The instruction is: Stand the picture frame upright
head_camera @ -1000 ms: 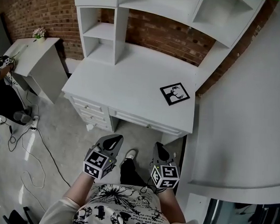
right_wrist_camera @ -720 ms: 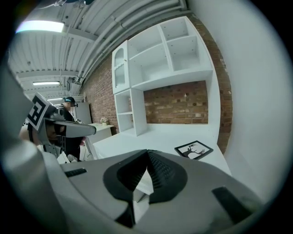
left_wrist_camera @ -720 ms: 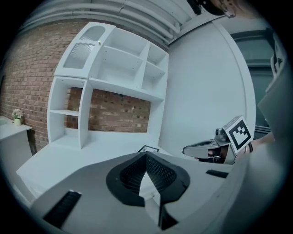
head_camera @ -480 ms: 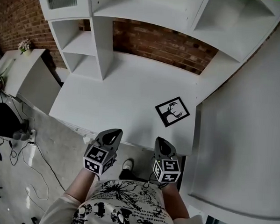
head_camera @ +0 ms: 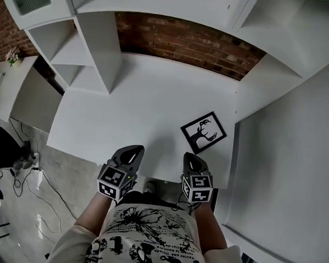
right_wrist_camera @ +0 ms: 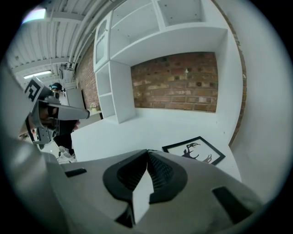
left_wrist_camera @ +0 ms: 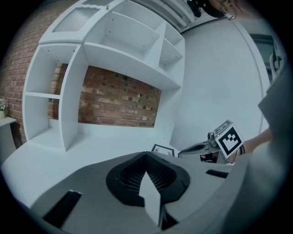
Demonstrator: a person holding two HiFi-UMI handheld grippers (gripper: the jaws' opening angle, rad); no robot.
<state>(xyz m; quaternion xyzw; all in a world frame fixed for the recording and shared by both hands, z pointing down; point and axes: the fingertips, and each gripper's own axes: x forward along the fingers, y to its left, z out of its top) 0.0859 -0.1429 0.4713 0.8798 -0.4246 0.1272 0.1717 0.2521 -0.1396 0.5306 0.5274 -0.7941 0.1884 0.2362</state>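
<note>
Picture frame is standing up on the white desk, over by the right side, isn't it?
Not quite. The picture frame is lying flat on the white desk, not standing up. It is over by the right side, as you said. The head view shows this best.

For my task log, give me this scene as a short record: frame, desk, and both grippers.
frame: lies flat, face up, near the desk's right edge; not yet upright
desk: white, shelves above, brick wall behind
left gripper: shut, empty, at the desk's front edge
right gripper: shut, empty, just short of the frame, apart from it
</note>
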